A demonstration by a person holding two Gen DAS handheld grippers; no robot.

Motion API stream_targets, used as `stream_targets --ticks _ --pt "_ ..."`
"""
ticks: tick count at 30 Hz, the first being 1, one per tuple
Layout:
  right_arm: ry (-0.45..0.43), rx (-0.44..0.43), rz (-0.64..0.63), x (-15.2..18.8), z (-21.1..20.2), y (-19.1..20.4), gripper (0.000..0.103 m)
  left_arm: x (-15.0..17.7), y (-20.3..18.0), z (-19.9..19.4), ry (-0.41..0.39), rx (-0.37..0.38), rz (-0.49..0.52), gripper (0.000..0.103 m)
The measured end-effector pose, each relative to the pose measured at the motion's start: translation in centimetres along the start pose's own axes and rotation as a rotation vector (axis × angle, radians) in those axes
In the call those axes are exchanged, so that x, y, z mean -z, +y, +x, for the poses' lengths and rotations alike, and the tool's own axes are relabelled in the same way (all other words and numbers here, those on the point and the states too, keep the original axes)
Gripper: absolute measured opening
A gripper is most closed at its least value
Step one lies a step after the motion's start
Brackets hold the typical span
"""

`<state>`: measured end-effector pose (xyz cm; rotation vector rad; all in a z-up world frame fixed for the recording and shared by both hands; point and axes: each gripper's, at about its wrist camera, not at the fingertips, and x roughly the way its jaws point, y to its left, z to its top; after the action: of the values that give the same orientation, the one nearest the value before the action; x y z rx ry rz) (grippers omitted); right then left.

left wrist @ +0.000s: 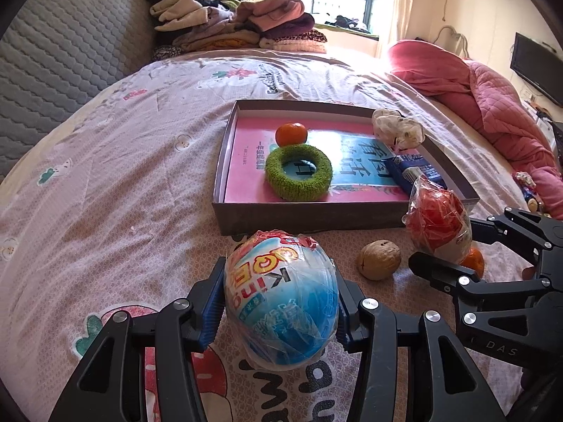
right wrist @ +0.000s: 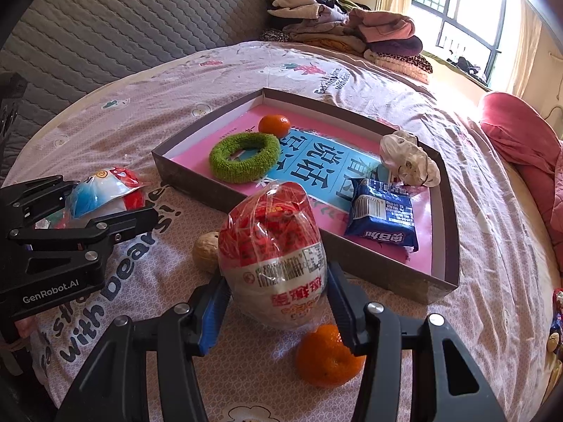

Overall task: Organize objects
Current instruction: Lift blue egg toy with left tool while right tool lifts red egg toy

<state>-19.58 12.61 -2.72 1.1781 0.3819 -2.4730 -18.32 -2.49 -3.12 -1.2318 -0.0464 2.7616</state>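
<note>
My left gripper (left wrist: 278, 267) is shut on a blue plastic-wrapped toy egg (left wrist: 281, 302), low over the bedsheet in front of a shallow brown box (left wrist: 306, 214). My right gripper (right wrist: 278, 274) is shut on a red-and-white wrapped egg (right wrist: 274, 246), close to the box's near wall (right wrist: 197, 183). From the left wrist view the right gripper (left wrist: 454, 242) and red egg (left wrist: 436, 218) show at the right. In the right wrist view the left gripper (right wrist: 109, 198) and blue egg (right wrist: 98, 197) show at the left. I cannot tell whether either egg touches the bed.
The box holds a book, a tangerine (left wrist: 291, 133), a green fuzzy ring (left wrist: 299, 172), a blue snack pack (right wrist: 383, 214) and a crumpled white item (right wrist: 408, 158). A walnut (left wrist: 380, 258) and a second tangerine (right wrist: 329, 355) lie on the bed. Folded clothes (left wrist: 239, 24) and a pink quilt (left wrist: 492, 105) lie beyond.
</note>
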Motion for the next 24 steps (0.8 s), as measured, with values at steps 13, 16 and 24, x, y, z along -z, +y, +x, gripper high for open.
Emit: stream_targets --ticks 13,16,24 --pt "-0.048 -0.016 0.019 0.9 -2.7 0.0 0.053 0.8 -1.8 -2.7 -0.046 -0.020 0.038 0.053" --pt "-0.061 -0.017 0.025 0.9 -3.4 -0.1 0.053 1.0 -2.5 -3.3 -0.058 -0.029 0.052 0.053" --pt "-0.097 -0.027 0.046 1.0 -4.9 -0.7 0.053 1.2 -3.8 -4.8 -0.073 -0.043 0.067 0.053"
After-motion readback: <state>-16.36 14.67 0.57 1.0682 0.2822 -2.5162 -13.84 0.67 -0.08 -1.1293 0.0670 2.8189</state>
